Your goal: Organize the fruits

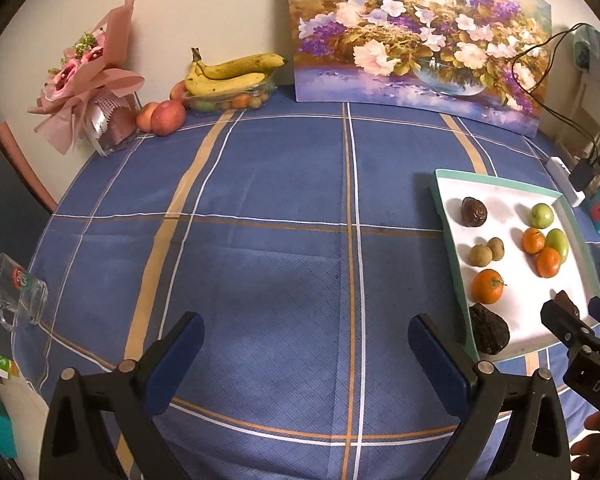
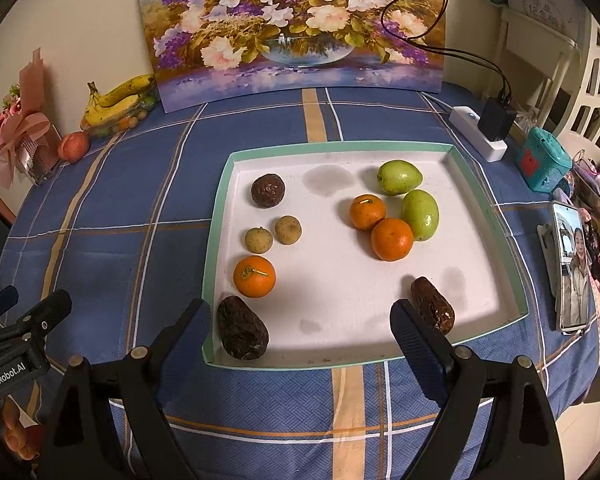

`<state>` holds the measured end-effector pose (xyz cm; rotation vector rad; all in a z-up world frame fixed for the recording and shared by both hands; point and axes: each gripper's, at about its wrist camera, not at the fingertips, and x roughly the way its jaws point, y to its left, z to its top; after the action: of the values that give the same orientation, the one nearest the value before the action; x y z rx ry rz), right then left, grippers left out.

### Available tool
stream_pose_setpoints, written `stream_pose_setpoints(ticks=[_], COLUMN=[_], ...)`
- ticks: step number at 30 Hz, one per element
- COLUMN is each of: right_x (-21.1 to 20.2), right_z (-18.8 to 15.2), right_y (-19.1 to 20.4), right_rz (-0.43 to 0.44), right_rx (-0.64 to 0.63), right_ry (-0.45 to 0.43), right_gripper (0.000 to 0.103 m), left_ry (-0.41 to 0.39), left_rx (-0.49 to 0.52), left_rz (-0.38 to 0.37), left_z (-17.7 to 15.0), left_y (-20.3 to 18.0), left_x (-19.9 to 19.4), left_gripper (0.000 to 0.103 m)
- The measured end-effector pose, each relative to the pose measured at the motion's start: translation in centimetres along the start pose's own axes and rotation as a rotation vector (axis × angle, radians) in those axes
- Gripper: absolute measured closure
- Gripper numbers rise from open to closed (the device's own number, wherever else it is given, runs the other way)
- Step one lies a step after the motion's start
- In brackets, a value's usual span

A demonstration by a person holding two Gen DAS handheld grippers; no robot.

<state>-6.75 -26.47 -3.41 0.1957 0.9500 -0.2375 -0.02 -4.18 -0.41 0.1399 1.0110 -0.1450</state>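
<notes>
In the left wrist view, the right gripper (image 1: 580, 312) is hiding most of the dark fruit (image 1: 568, 300) at the tray's (image 1: 440, 192) near right corner. The glass mug (image 1: 18, 292) is sitting partly past the table's left edge. Small fruits under the bananas (image 1: 232, 72) are staying too small to identify. The phone (image 2: 572, 268) is standing at the table's right edge, its lower end hidden.

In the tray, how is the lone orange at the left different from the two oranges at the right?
The lone orange touches no fruit and shows a green stem on top. The two oranges touch each other and a green fruit, with stems less plain. All lie in the tray, alike in colour.
</notes>
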Motion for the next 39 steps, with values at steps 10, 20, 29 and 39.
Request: stream_pose_setpoints(ticks=[10,20,29,39], right_x=[0.07,0.06,0.07,0.17], right_z=[-0.1,-0.08,-0.13,-0.18], right_y=[-0.01,0.0,-0.04,-0.28], right_rz=[0.001,-0.001,-0.002,-0.002], right_rx=[-0.006,-0.008,-0.008,-0.012], right_ry=[0.0,0.004,0.006,0.008], right_gripper=[0.012,0.012,0.012,0.012], left_ry=[0.012,0.015,0.021,0.027], left_rx=[0.015,0.012,0.008,0.008], left_rz=[-0.008,-0.009,-0.007,-0.011], left_z=[-0.06,-0.08,-0.15,-0.13], left_y=[-0.4,-0.39,-0.42,-0.27], left_x=[0.05,0.05,0.06,0.1], left_gripper=[0.0,0.0,0.0,0.0])
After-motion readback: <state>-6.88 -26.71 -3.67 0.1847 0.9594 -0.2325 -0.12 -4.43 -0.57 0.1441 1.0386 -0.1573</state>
